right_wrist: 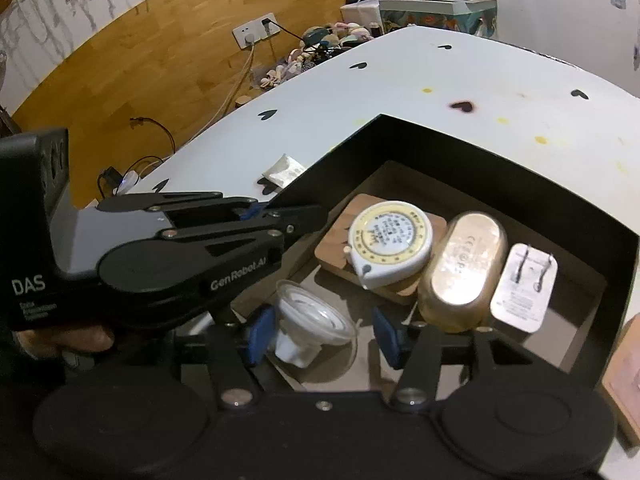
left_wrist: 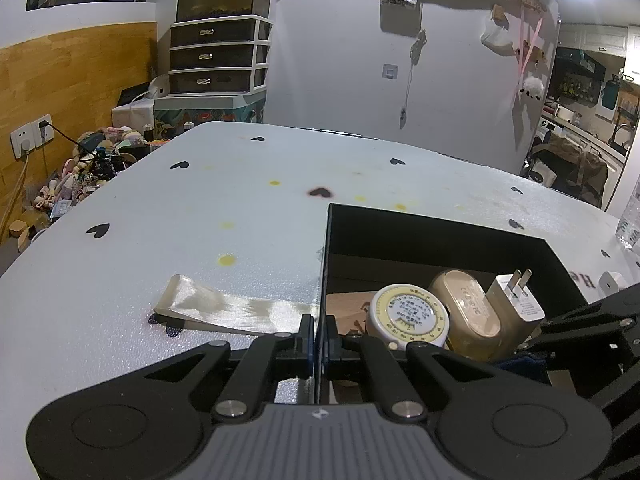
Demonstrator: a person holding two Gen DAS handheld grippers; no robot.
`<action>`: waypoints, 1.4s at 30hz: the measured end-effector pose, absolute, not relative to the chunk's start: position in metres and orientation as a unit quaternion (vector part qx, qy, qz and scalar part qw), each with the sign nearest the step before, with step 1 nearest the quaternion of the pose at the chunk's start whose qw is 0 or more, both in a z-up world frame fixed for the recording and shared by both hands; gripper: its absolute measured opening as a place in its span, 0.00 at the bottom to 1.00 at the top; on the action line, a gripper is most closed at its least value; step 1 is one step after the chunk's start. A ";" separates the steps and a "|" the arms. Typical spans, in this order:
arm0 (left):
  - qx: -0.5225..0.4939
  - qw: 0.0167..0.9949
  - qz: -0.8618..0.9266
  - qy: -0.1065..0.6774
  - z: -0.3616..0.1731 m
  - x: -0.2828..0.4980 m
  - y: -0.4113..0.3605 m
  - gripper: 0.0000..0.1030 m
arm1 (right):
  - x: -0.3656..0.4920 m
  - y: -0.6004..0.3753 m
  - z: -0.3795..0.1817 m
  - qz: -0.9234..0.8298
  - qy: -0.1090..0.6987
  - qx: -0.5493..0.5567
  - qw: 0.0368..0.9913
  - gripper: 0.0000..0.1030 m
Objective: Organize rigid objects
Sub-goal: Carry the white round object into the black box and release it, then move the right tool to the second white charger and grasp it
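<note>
A black open box (right_wrist: 480, 152) stands on the white table (left_wrist: 200, 208). Inside lie a round white tape measure (right_wrist: 390, 244) with a yellow ring, resting on a wooden block (right_wrist: 332, 258), a gold oval case (right_wrist: 464, 268) and a white plug adapter (right_wrist: 524, 288). The tape measure (left_wrist: 410, 314), case (left_wrist: 468, 312) and adapter (left_wrist: 516, 300) also show in the left wrist view. My left gripper (left_wrist: 319, 344) is shut on the box's left wall (left_wrist: 323, 280). My right gripper (right_wrist: 322, 334) is open over the box floor; a clear funnel-shaped piece (right_wrist: 312, 320) with a white base lies between its pads.
A glossy cream packet (left_wrist: 224, 308) lies on the table just left of the box. A wooden piece (right_wrist: 624, 380) sits outside the box's right side, and a clear bottle (left_wrist: 632, 220) stands at the far right. Floor clutter lies beyond the table's left edge.
</note>
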State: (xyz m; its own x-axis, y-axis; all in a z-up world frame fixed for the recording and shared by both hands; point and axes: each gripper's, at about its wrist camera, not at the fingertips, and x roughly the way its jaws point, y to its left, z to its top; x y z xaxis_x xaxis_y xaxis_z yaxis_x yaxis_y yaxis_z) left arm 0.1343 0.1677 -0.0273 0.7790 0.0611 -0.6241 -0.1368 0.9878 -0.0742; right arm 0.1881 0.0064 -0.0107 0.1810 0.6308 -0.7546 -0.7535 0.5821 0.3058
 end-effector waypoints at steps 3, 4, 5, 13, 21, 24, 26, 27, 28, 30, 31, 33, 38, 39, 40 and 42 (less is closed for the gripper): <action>-0.058 0.941 0.053 0.328 -0.027 0.134 0.168 0.04 | 0.188 0.004 -0.010 0.449 0.454 -0.067 0.767 0.55; -0.058 0.941 0.053 0.328 -0.027 0.134 0.168 0.04 | 0.189 0.003 -0.009 0.448 0.454 -0.066 0.767 0.56; -0.058 0.941 0.053 0.328 -0.027 0.134 0.168 0.04 | 0.189 0.001 -0.009 0.447 0.454 -0.064 0.768 0.57; -0.058 0.941 0.053 0.328 -0.027 0.134 0.168 0.04 | 0.184 -0.013 0.000 0.435 0.451 -0.047 0.778 0.64; -0.057 0.941 0.054 0.329 -0.027 0.134 0.169 0.03 | 0.180 -0.028 0.010 0.427 0.446 -0.026 0.786 0.72; -0.057 0.941 0.054 0.328 -0.027 0.134 0.169 0.03 | 0.177 -0.034 0.013 0.429 0.443 -0.018 0.787 0.75; -0.057 0.941 0.054 0.329 -0.027 0.134 0.169 0.03 | 0.175 -0.039 0.015 0.429 0.440 -0.014 0.789 0.76; -0.057 0.941 0.054 0.329 -0.027 0.134 0.169 0.03 | 0.174 -0.040 0.016 0.429 0.439 -0.012 0.790 0.77; -0.057 0.941 0.054 0.329 -0.027 0.134 0.169 0.03 | 0.173 -0.042 0.017 0.428 0.438 -0.011 0.791 0.78; -0.057 0.941 0.054 0.329 -0.027 0.134 0.169 0.03 | 0.172 -0.047 0.019 0.427 0.436 -0.007 0.792 0.79; -0.057 0.941 0.055 0.329 -0.027 0.134 0.170 0.03 | 0.171 -0.049 0.021 0.427 0.435 -0.005 0.793 0.80; -0.056 0.941 0.056 0.329 -0.028 0.134 0.170 0.03 | 0.168 -0.054 0.024 0.427 0.431 -0.002 0.795 0.83; -0.056 0.941 0.057 0.329 -0.028 0.133 0.171 0.03 | 0.164 -0.067 0.030 0.427 0.421 0.006 0.800 0.89; -0.056 0.941 0.057 0.329 -0.028 0.133 0.171 0.03 | 0.164 -0.069 0.031 0.426 0.418 0.008 0.802 0.92; -0.056 0.941 0.057 0.329 -0.028 0.133 0.171 0.03 | 0.163 -0.072 0.032 0.425 0.417 0.010 0.803 0.94; -0.056 0.941 0.057 0.329 -0.028 0.133 0.171 0.03 | 0.161 -0.078 0.035 0.422 0.414 0.014 0.807 0.98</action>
State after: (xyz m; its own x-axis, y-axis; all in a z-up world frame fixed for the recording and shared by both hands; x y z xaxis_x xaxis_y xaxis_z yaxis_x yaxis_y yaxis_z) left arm 0.1333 0.1711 -0.0278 0.7766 0.0714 -0.6260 -0.1446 0.9872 -0.0667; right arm 0.1614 -0.0780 0.0346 0.3016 0.6926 -0.6553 -0.6693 0.6432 0.3718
